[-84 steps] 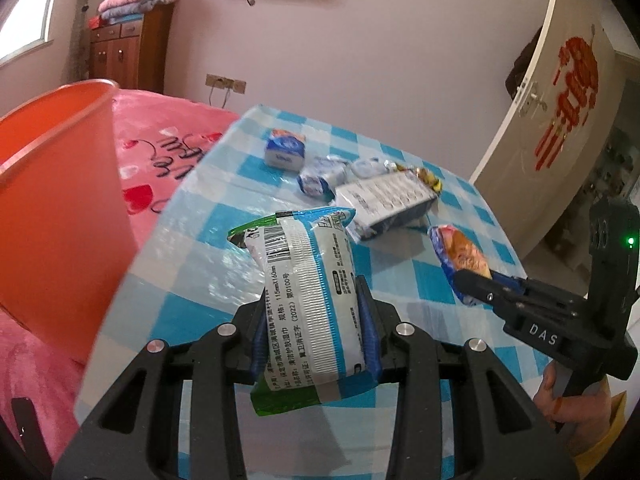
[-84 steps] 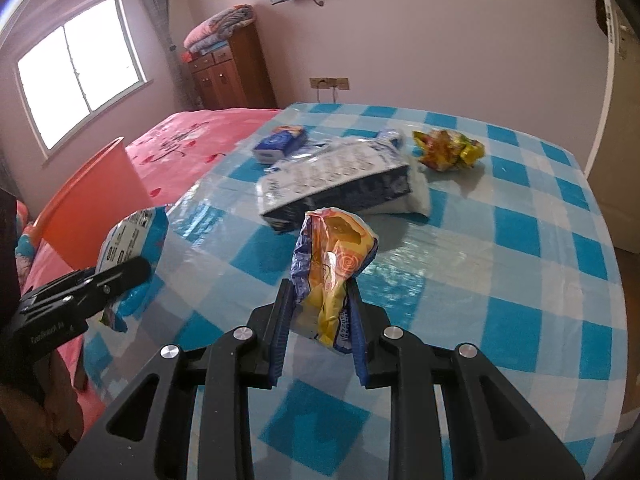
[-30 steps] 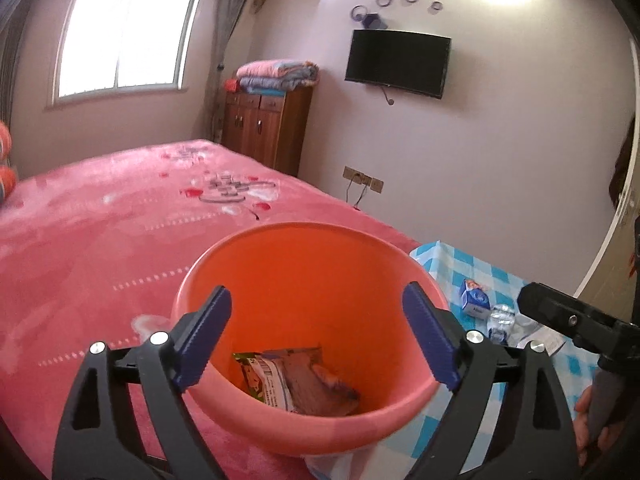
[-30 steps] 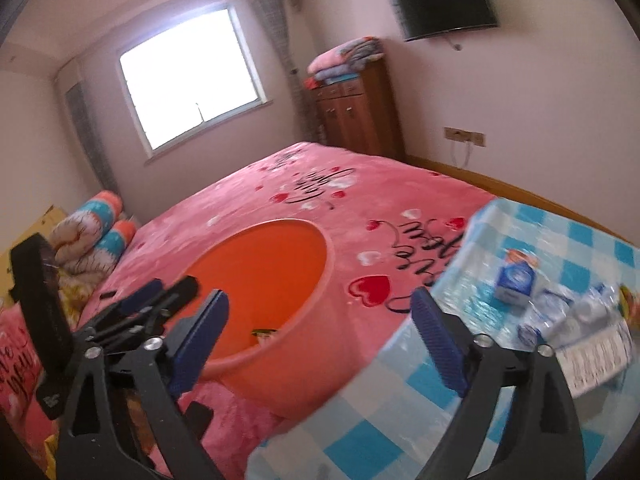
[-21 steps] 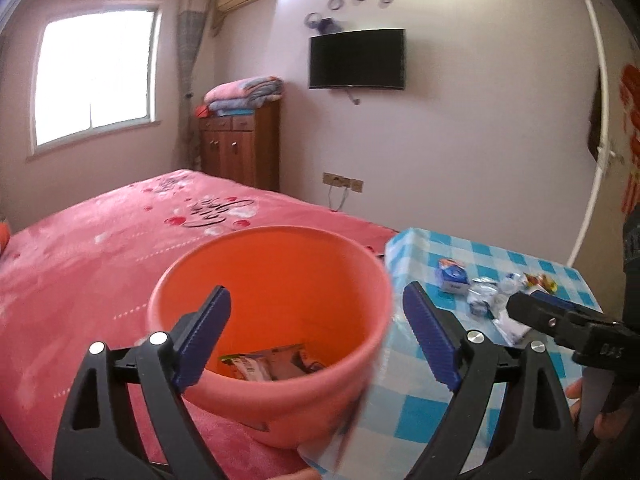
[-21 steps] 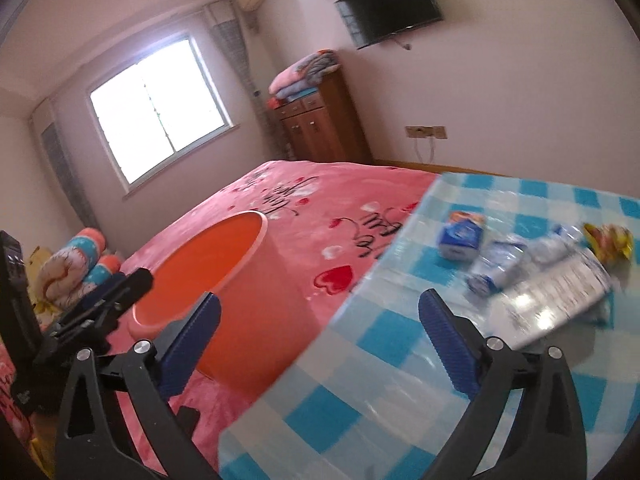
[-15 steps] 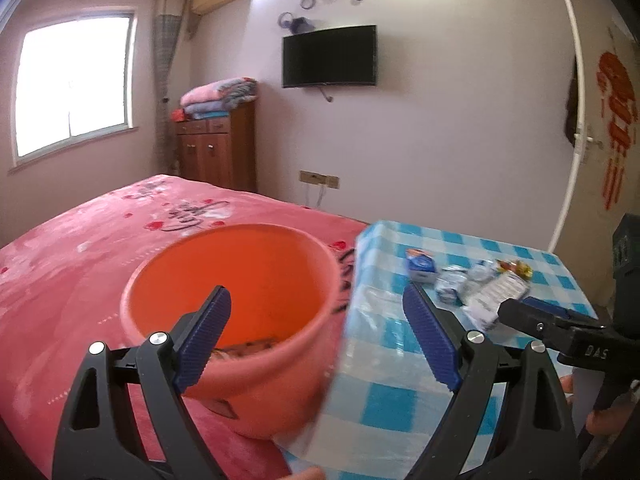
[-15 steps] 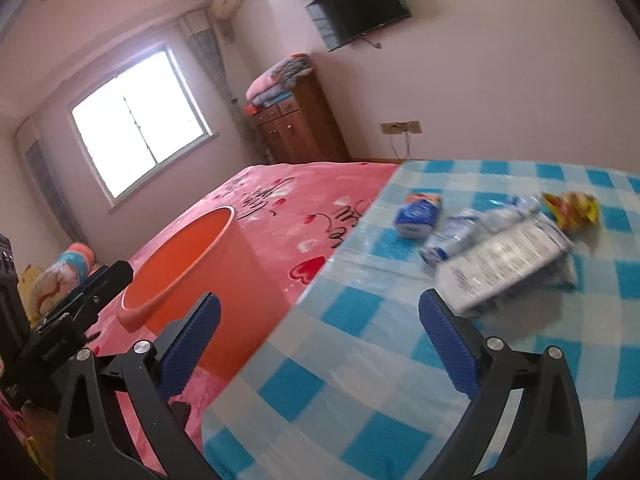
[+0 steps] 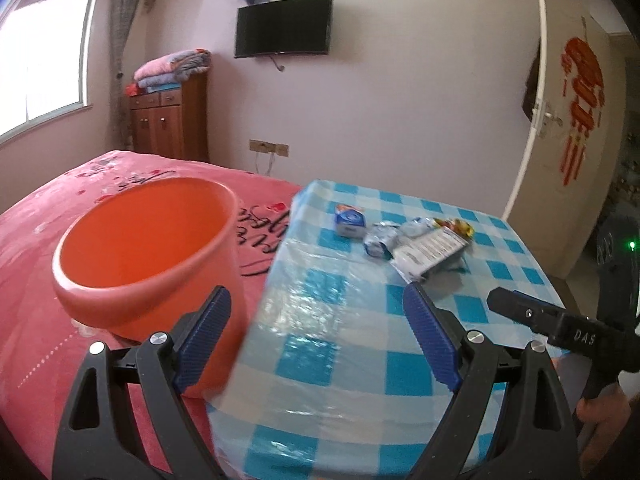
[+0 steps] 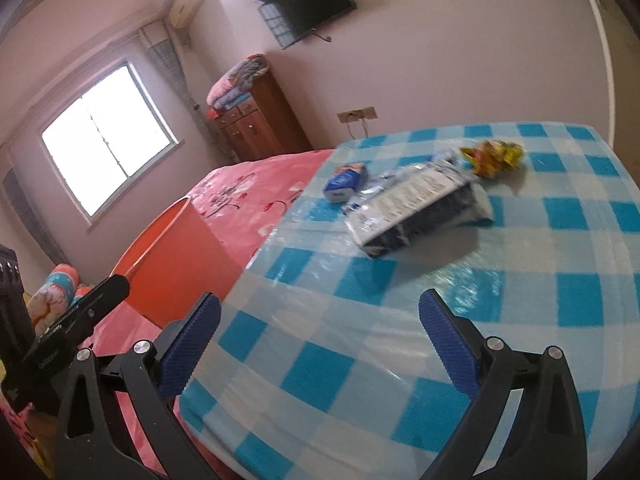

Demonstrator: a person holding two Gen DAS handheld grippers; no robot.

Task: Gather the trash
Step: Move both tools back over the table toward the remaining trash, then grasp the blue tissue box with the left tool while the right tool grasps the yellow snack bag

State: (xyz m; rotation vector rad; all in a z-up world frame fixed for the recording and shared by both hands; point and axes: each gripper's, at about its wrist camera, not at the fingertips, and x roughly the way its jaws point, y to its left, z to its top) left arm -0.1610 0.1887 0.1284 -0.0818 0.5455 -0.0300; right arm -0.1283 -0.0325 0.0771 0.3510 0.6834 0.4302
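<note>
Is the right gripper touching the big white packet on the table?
Apart. The right wrist view shows the right gripper with jaws wide and nothing between them, and bare checked table separating its pads from the big white packet.

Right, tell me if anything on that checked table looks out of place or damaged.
Only the expected litter on the table: a large white-and-dark packet lying askew, a crumpled yellow wrapper, a small blue carton on its side. Nothing looks spilled or broken.
</note>
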